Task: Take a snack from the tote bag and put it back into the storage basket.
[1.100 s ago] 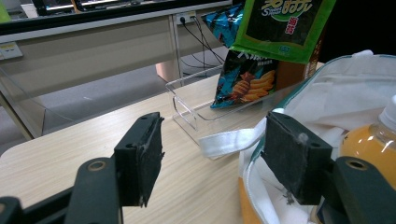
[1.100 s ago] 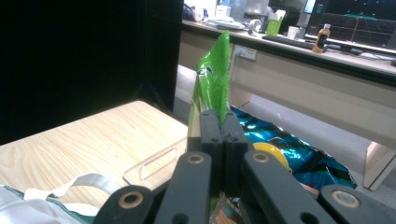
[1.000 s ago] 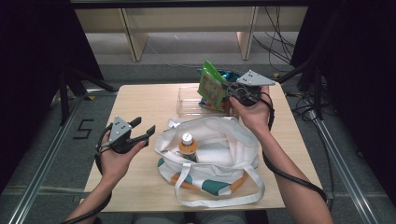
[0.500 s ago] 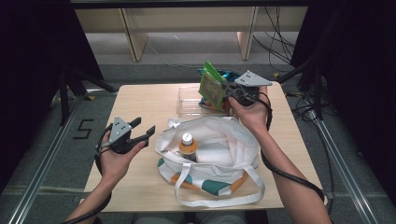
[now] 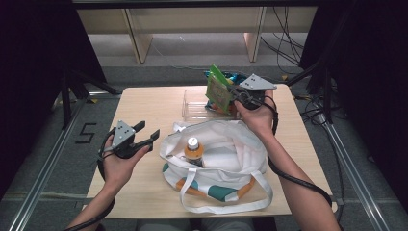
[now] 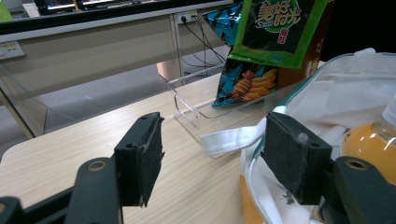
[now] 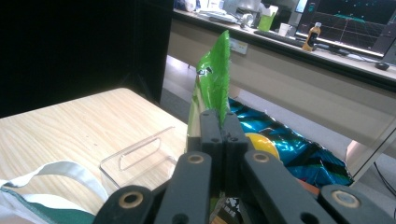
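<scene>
A green snack bag (image 5: pixel 219 88) is lifted above the clear tray (image 5: pixel 197 107) at the back of the table, and my right gripper (image 5: pixel 234 95) is shut on its edge. In the right gripper view the green bag (image 7: pixel 215 81) stands edge-on between the closed jaws. A blue snack bag (image 7: pixel 289 142) lies behind it. A white tote bag (image 5: pixel 226 154) lies open in the middle with an orange drink bottle (image 5: pixel 193 149) inside. My left gripper (image 5: pixel 146 134) hovers open at the tote's left, nothing between its pads (image 6: pixel 142 156).
The blue snack bag (image 6: pixel 245 84) leans in the clear tray (image 6: pixel 191 105). The tote's strap (image 6: pixel 229 140) trails toward the tray. Bare wooden tabletop (image 5: pixel 144 103) lies left of the tray. Desks and cables stand beyond the table's far edge.
The right gripper with the green bag has shifted only slightly. The left gripper has kept still.
</scene>
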Tool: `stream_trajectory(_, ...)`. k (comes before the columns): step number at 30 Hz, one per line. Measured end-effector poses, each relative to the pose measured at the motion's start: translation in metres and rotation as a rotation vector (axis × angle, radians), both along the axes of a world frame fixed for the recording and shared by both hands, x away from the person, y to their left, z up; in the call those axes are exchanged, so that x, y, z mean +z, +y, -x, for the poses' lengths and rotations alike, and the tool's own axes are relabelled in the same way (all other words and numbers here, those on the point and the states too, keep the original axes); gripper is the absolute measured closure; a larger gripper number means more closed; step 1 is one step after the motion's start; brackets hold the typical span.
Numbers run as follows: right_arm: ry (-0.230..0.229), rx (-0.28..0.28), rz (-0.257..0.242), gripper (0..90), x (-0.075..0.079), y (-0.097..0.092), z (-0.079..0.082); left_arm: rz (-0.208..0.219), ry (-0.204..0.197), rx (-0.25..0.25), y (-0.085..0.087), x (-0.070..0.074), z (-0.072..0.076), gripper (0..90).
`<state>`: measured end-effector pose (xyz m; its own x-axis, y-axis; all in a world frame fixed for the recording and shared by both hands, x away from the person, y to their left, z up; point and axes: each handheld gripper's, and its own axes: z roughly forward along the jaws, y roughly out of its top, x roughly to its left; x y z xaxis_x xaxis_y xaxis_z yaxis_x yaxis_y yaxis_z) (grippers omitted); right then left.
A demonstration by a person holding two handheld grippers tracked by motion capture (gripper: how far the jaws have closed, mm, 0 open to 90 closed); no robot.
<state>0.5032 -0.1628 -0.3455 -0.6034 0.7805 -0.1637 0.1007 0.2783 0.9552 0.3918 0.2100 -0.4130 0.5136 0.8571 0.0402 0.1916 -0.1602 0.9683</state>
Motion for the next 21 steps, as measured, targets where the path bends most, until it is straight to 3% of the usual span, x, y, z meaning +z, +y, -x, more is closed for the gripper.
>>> stream_trajectory(5,-0.005,0.015,0.006,90.0,-0.0021,0.0001,-0.0029,-0.001,0.002,-0.001,-0.0001,-0.0003,-0.0001,36.6)
stream_trajectory(16,0.010,-0.011,0.008,90.0,-0.0085,-0.0020,-0.0060,-0.005,0.004,-0.006,-0.0016,-0.0010,-0.0003,36.7)
stream_trajectory(21,-0.004,-0.009,0.015,90.0,-0.0092,-0.0015,-0.0077,-0.004,0.006,-0.003,-0.0010,-0.0007,-0.0001,36.6)
